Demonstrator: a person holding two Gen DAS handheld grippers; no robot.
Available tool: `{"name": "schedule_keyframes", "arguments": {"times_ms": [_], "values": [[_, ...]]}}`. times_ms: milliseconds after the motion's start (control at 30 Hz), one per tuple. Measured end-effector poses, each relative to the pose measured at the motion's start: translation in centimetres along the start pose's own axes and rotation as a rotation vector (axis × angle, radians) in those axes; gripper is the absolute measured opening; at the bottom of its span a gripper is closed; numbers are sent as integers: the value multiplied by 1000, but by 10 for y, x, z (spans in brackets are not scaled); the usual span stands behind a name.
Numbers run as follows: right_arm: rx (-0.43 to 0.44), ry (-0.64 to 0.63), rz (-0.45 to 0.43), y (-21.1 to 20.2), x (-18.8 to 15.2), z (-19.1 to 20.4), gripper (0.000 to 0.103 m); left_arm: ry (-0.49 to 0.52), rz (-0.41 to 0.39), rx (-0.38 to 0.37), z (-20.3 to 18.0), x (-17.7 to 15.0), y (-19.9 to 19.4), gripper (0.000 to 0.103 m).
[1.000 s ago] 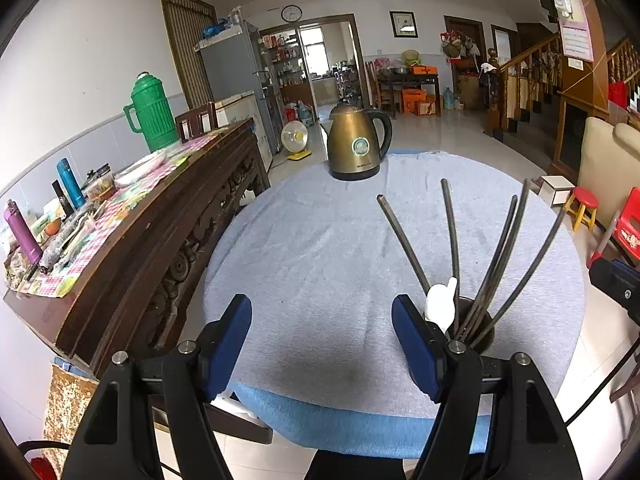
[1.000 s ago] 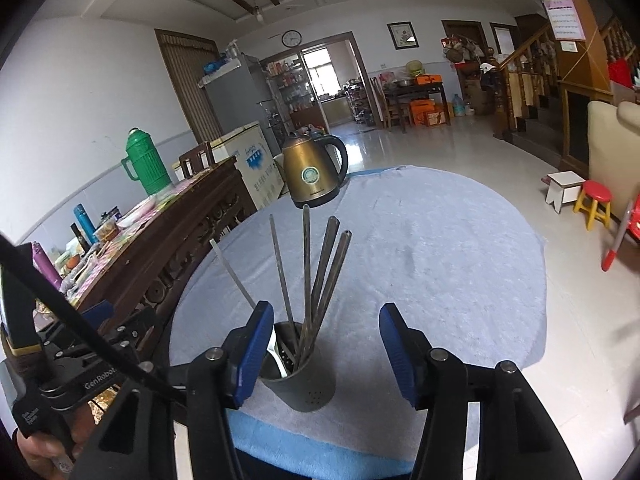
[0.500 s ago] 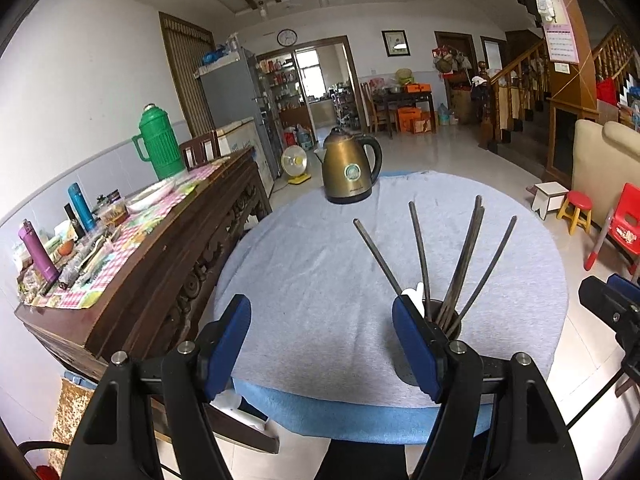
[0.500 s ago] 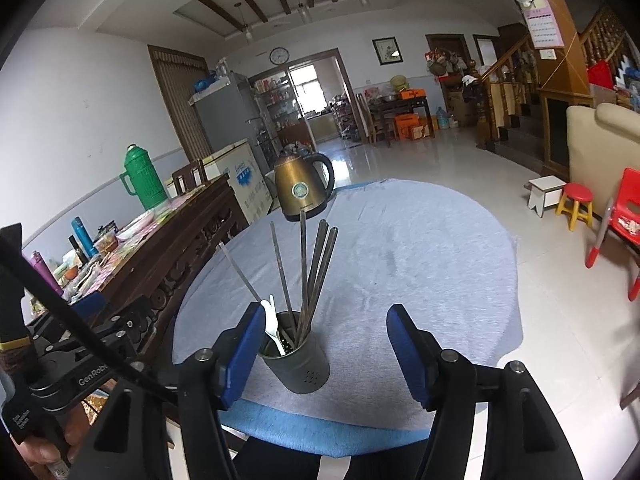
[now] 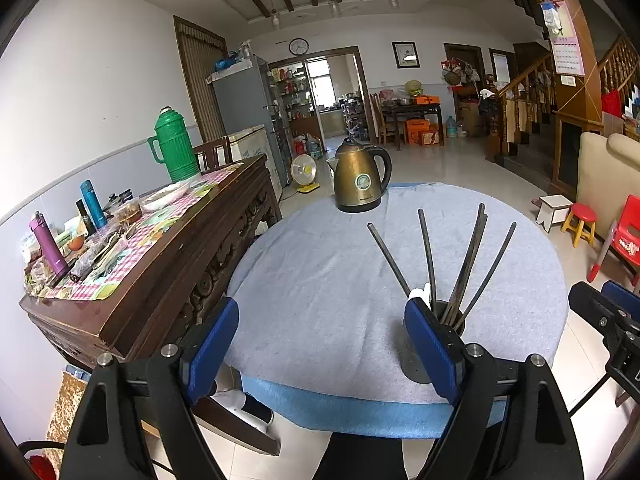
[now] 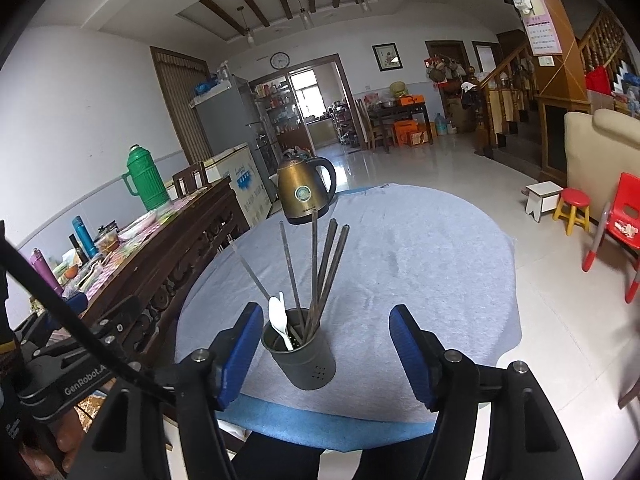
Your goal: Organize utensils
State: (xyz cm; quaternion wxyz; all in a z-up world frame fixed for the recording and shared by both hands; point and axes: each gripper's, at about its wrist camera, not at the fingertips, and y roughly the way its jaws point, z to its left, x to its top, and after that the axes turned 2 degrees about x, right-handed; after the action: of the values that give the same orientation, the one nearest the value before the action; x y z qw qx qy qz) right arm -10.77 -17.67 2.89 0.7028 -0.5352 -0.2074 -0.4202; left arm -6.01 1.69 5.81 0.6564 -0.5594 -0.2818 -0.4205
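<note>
table [image 6: 420,264]: round, grey cloth over it, nothing loose on the cloth that I can see. Only the kettle and the holder stand on it.
kettle [image 6: 302,192]: brass-coloured, far edge, well apart from the work. Not part of the job.
holder [image 6: 302,354]: grey cup near my edge of the table, upright. In the left view it sits half behind my right-hand pad.
chopsticks [image 6: 316,276]: dark, fanned out, all standing in the holder.
spoon [image 6: 278,320]: white, also in the holder, leaning on its left rim.
left gripper [image 5: 324,344]: my jaws have just been opening, wide apart, nothing between them.
right gripper [image 6: 324,350]: jaws also just opened, empty. The holder shows between the pads but neither touches it.
step: looks like the end, everything stowed.
next: back off clear, don't clip the sticks.
</note>
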Motion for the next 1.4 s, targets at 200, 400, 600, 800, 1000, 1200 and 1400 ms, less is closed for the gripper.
{"name": "schedule_keyframes", "arguments": {"times_ms": [200,400,600,800,1000,1200,1400], "values": [[2,-23,0,0,-1,9,70,-17,-4,1,10,-4,-1,86],[-3,-44,-11,-1,0,19,70,-43,-7,6,20,-7,-2,86],[-3,-56,-9,0,0,25,70,-55,-10,5,26,-10,-4,86],[-2,-62,-9,2,0,28,70,-62,-11,7,30,-11,-5,86],[-2,-64,-9,2,-1,28,70,-70,-10,11,33,-11,-6,86],[-3,-71,-14,1,-2,30,70,-74,-11,12,34,-11,-5,86],[-3,-72,-14,1,-2,30,70,-81,-11,15,35,-11,-5,86]]}}
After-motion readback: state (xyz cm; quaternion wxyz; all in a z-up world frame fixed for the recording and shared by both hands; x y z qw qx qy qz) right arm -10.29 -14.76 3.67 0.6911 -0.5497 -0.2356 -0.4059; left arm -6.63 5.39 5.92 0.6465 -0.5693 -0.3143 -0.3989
